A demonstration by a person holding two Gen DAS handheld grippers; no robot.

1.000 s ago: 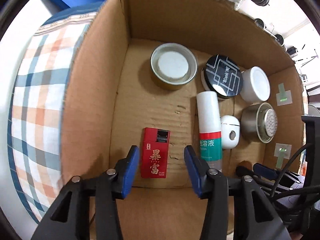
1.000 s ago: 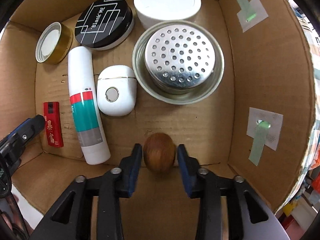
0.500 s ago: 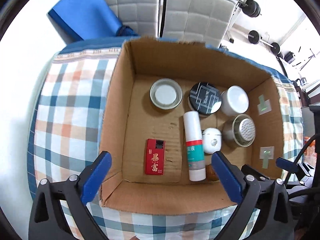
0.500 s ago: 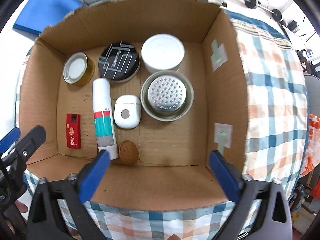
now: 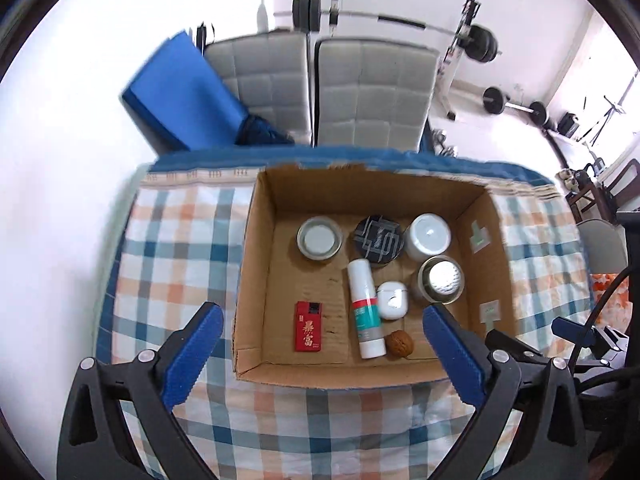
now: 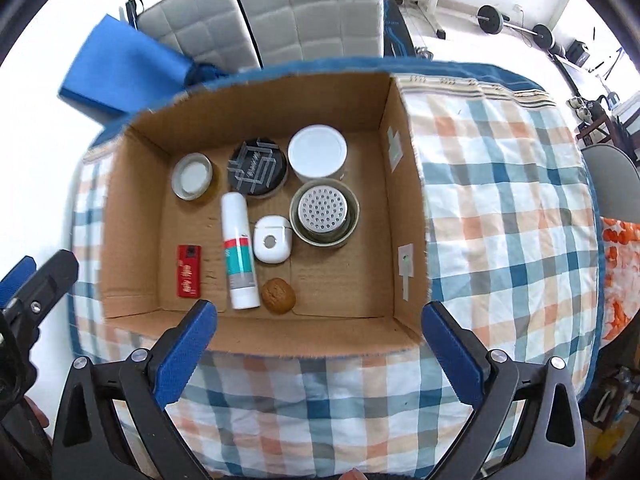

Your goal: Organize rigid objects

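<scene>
An open cardboard box (image 5: 248, 264) (image 6: 404, 216) sits on a checked tablecloth. Inside lie a red packet (image 5: 308, 326) (image 6: 189, 264), a white tube with a teal band (image 5: 364, 308) (image 6: 238, 250), a brown walnut (image 5: 399, 344) (image 6: 279, 295), a white case (image 5: 392, 300) (image 6: 272, 239), a perforated metal cup (image 5: 441, 280) (image 6: 324, 214), a white jar (image 5: 427, 236) (image 6: 317, 152), a black patterned tin (image 5: 377, 240) (image 6: 257, 171) and a gold-rimmed lid (image 5: 319, 237) (image 6: 193, 176). My left gripper (image 5: 320, 350) and right gripper (image 6: 318, 344) hang high above the box's near wall, both wide open and empty.
Two grey padded chairs (image 5: 320, 92) and a blue mat (image 5: 184, 100) stand behind the table. Barbells and a rack (image 5: 472, 40) fill the far room. The left tool's black body (image 6: 36, 292) shows at the right view's left edge. Checked cloth (image 6: 500, 200) lies bare right of the box.
Both grippers opened wide and rose out of the box. The right one let go of the walnut, which now rests on the box floor beside the tube. The red packet stays put.
</scene>
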